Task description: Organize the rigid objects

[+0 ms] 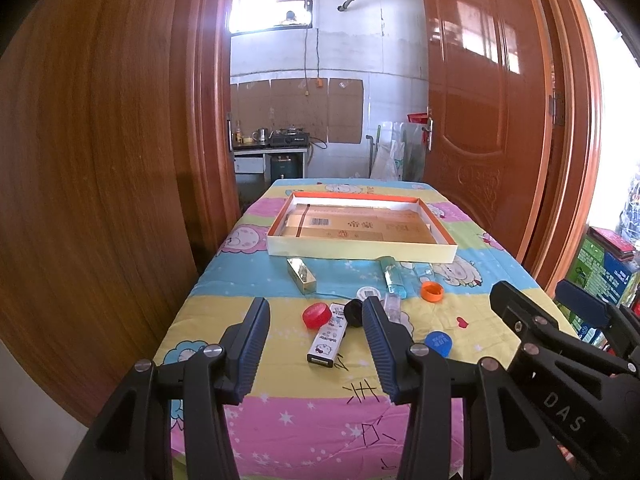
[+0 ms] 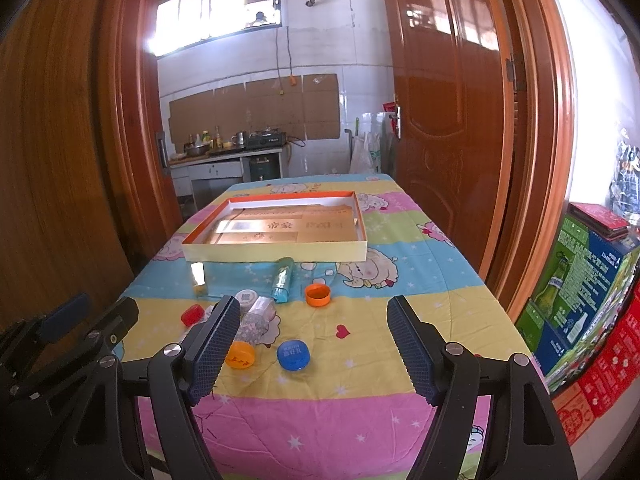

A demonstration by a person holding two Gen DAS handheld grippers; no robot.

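Observation:
A shallow cardboard box lid with an orange rim lies at the far end of the table. In front of it are scattered small items: a gold bar-shaped box, a clear blue bottle, an orange cap, a red cap, a white slim box, a black cap, a blue cap and a second orange cap. My left gripper is open above the near items. My right gripper is open, holding nothing.
The table wears a cartoon-print cloth. Wooden doors flank it on both sides. Printed cartons are stacked at the right. A kitchen counter stands beyond the far end.

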